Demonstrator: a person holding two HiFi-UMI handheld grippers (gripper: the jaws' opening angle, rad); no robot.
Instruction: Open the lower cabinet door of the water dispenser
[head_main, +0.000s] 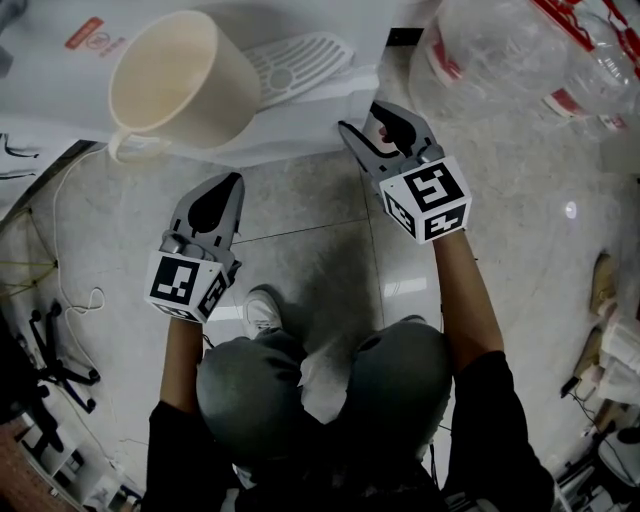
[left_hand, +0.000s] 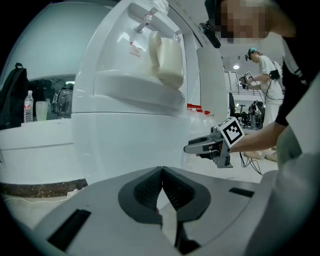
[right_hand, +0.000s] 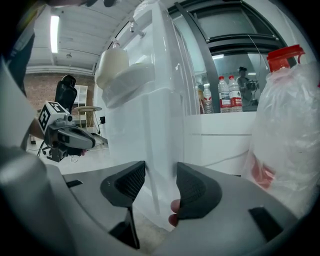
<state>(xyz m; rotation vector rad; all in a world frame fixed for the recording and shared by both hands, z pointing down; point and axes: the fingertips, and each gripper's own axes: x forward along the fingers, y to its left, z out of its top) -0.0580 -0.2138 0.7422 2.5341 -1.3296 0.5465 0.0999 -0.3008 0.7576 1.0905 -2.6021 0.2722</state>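
Observation:
The white water dispenser (head_main: 45, 75) stands ahead of me, with a cream mug (head_main: 180, 80) on its drip tray (head_main: 300, 60). Its lower cabinet door (left_hand: 130, 145) is a plain white front that fills the left gripper view. My left gripper (head_main: 235, 182) points at that front a little way off, jaws shut and empty (left_hand: 161, 170). My right gripper (head_main: 368, 118) is at the dispenser's right front corner. Its jaws stand apart on either side of the door's edge (right_hand: 162, 150), and I see no pad pressing on it (right_hand: 161, 172). A fingertip (right_hand: 173, 212) shows beside the right pad.
A large clear water bottle (head_main: 500, 50) in plastic wrap stands right of the dispenser, close to my right gripper (right_hand: 290, 130). Loose cables (head_main: 70, 260) lie on the tiled floor at the left. A person (left_hand: 265, 70) works in the background. My shoe (head_main: 262, 310) is below the grippers.

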